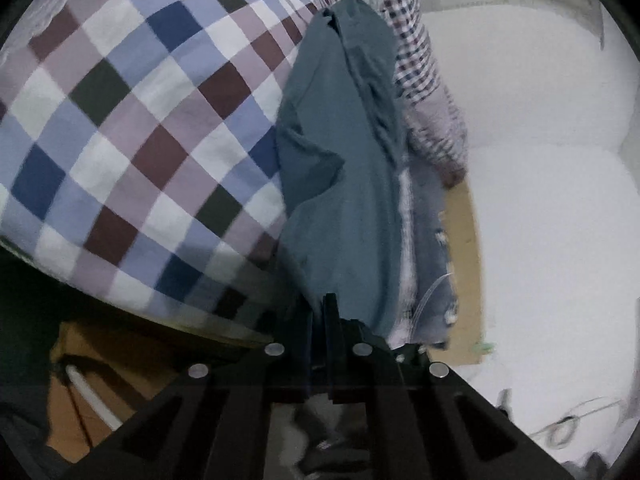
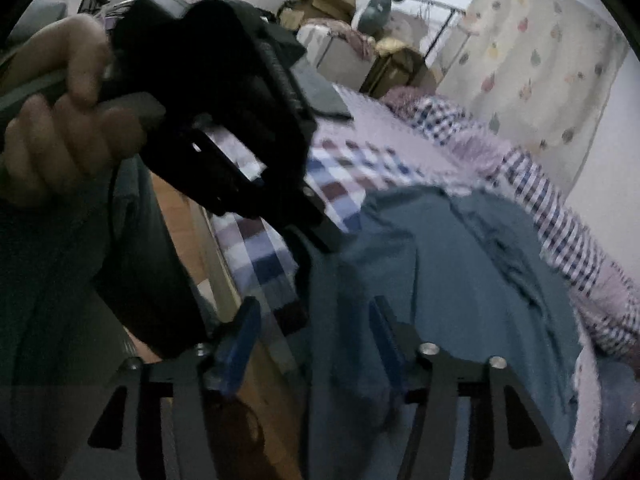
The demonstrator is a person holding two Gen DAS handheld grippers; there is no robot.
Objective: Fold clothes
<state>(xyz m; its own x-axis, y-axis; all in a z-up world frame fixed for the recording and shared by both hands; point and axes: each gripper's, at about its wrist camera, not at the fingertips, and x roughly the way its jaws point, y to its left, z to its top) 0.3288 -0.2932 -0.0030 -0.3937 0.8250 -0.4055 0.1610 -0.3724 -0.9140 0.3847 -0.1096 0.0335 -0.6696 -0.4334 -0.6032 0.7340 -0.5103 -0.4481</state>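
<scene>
Teal garment (image 1: 340, 168) lay stretched over the checked bed (image 1: 132, 128), one edge pinched between the left gripper's (image 1: 324, 308) pressed-together fingers. The right gripper (image 2: 316, 332) hovered with fingers spread above the cloth's near end.

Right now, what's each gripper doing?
Left gripper: shut on the teal garment.
Right gripper: open, holding nothing; the garment lies between its fingers.

No text, label, brand or number can be read in either view; everything is too blurred
</scene>
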